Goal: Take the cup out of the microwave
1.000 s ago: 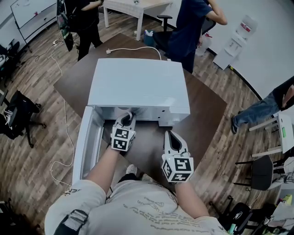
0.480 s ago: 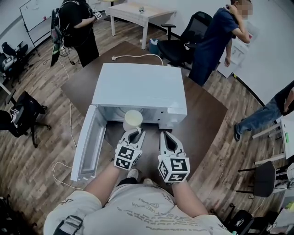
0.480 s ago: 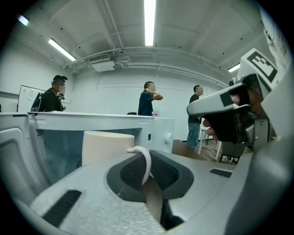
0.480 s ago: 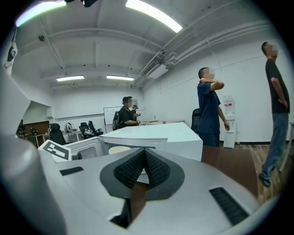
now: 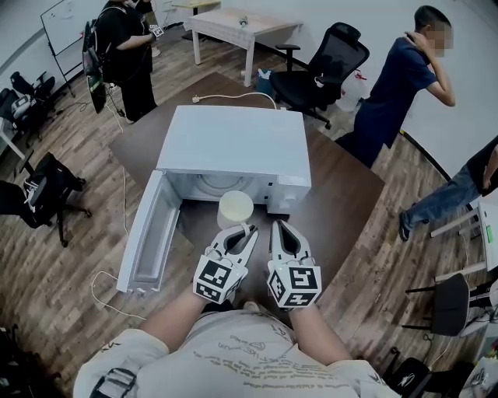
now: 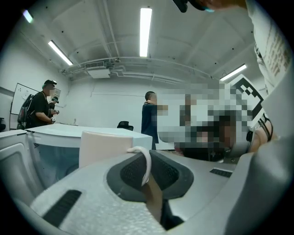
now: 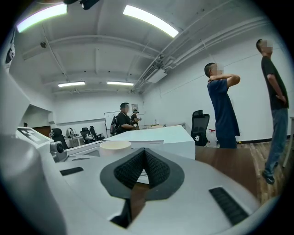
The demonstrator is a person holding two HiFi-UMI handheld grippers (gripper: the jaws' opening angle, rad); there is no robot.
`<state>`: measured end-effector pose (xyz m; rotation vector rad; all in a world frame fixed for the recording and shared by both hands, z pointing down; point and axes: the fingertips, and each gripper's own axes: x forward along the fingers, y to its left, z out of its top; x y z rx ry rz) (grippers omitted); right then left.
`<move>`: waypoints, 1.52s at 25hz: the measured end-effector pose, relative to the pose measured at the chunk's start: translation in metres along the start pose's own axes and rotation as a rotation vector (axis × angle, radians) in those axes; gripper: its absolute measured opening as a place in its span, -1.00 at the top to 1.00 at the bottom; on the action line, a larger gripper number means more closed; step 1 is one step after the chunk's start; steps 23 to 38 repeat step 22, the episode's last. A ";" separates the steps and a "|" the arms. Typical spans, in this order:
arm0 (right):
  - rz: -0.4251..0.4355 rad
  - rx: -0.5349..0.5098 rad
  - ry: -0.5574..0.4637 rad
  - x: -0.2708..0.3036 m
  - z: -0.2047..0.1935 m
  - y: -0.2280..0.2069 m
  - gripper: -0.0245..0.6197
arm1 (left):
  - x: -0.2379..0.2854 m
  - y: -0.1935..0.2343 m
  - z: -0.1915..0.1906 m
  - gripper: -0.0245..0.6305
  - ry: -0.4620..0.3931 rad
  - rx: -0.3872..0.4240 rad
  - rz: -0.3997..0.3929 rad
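A cream cup (image 5: pixel 235 208) hangs just outside the mouth of the white microwave (image 5: pixel 233 144), above the brown table. My left gripper (image 5: pixel 249 230) is shut on the cup's thin handle (image 6: pixel 145 161), which is pinched between its pads, with the cup body (image 6: pixel 104 147) just beyond the jaws. The microwave door (image 5: pixel 149 232) stands swung open to the left. My right gripper (image 5: pixel 278 225) is beside the left one, shut with nothing in it. In the right gripper view the cup (image 7: pixel 115 147) shows to the left, beyond the closed right gripper (image 7: pixel 144 155).
The brown table (image 5: pixel 346 194) carries only the microwave, whose power cable (image 5: pixel 233 95) trails off the back. Office chairs (image 5: pixel 327 66), a white desk (image 5: pixel 241 19) and standing people (image 5: pixel 397 85) surround the table on the wood floor.
The left gripper drew back from inside the microwave towards me, bringing the cup out by its handle. The right gripper stayed nearly still.
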<state>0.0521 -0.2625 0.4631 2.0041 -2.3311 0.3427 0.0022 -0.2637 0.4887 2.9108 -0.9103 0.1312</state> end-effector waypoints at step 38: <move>-0.012 0.011 0.007 -0.005 -0.002 -0.012 0.88 | 0.010 -0.004 0.003 0.83 -0.014 0.011 -0.017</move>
